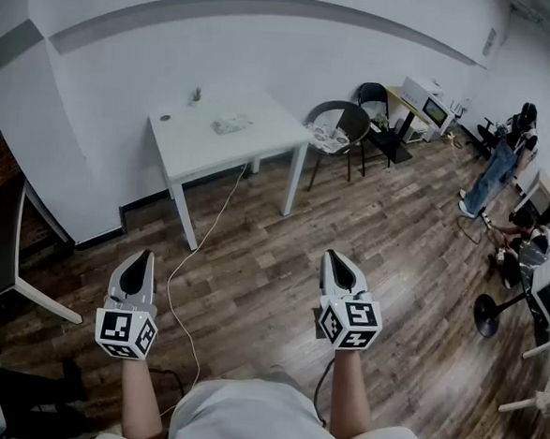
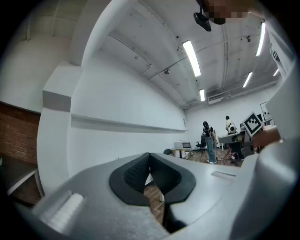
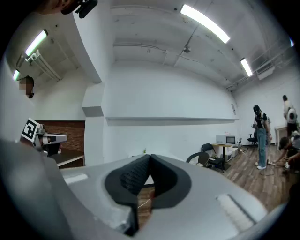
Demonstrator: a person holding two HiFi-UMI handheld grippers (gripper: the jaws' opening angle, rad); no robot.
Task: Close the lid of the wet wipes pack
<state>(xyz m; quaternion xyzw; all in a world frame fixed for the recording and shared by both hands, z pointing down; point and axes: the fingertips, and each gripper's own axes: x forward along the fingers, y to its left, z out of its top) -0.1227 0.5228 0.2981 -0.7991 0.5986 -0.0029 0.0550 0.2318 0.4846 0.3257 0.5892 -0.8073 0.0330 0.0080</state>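
Pack position governs the approach: the pale, flat wet wipes pack [image 1: 232,123] lies on the white square tabletop [image 1: 198,145], well ahead of and between the grey left gripper [image 1: 142,257] and right gripper [image 1: 336,258], both jaws closed, empty.

Grey-shelled, the left tool [image 1: 142,255] and right tool [image 1: 334,257] carry black ridged pads [image 2: 135,174] and white cubes [image 1: 125,333] printed with black square markers; the person wears a pale shirt [image 1: 243,413].
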